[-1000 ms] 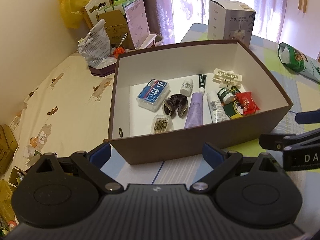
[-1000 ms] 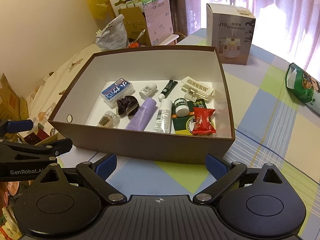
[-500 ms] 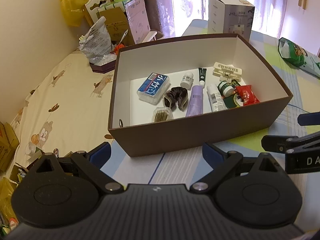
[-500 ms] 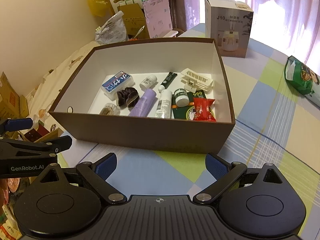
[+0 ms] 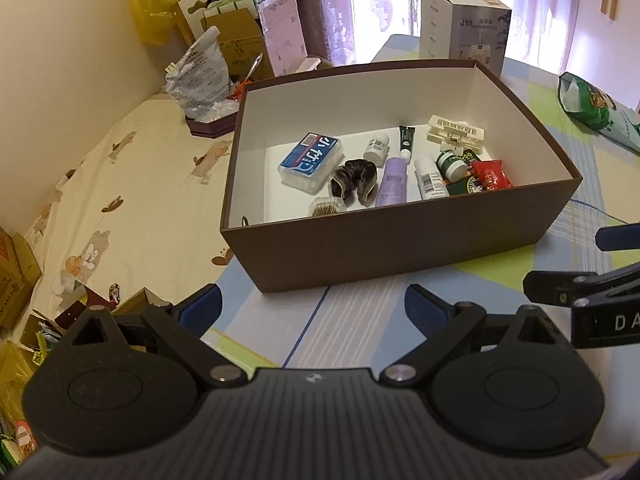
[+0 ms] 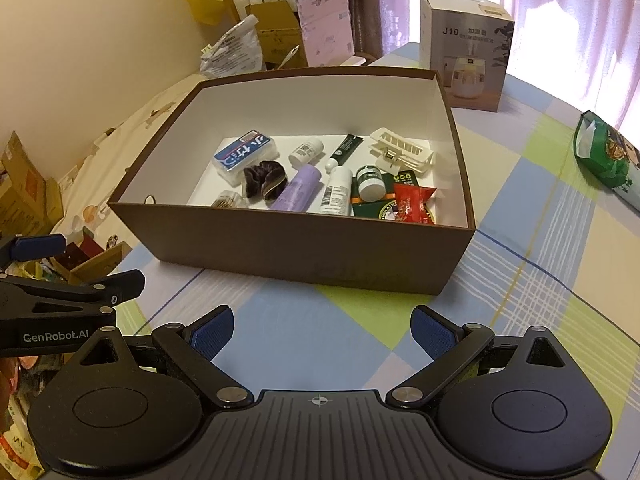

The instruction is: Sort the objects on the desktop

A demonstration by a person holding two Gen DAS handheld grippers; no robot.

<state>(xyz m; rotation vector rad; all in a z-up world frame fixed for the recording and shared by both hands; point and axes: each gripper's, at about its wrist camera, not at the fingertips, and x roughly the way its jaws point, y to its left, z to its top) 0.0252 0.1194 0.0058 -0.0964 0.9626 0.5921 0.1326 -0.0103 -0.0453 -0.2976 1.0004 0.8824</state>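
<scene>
Checked tablecloth point(image 6: 532, 288) | both hand-held grippers wide, empty | bedsheet point(image 5: 120, 184) mostly left-view only

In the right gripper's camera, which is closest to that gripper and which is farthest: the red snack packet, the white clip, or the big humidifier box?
From the right gripper, in its own view:
1. Red snack packet: near the front right corner inside the brown box.
2. White clip: further back, by the box's right wall.
3. Humidifier box: standing on the table behind the brown box.
</scene>
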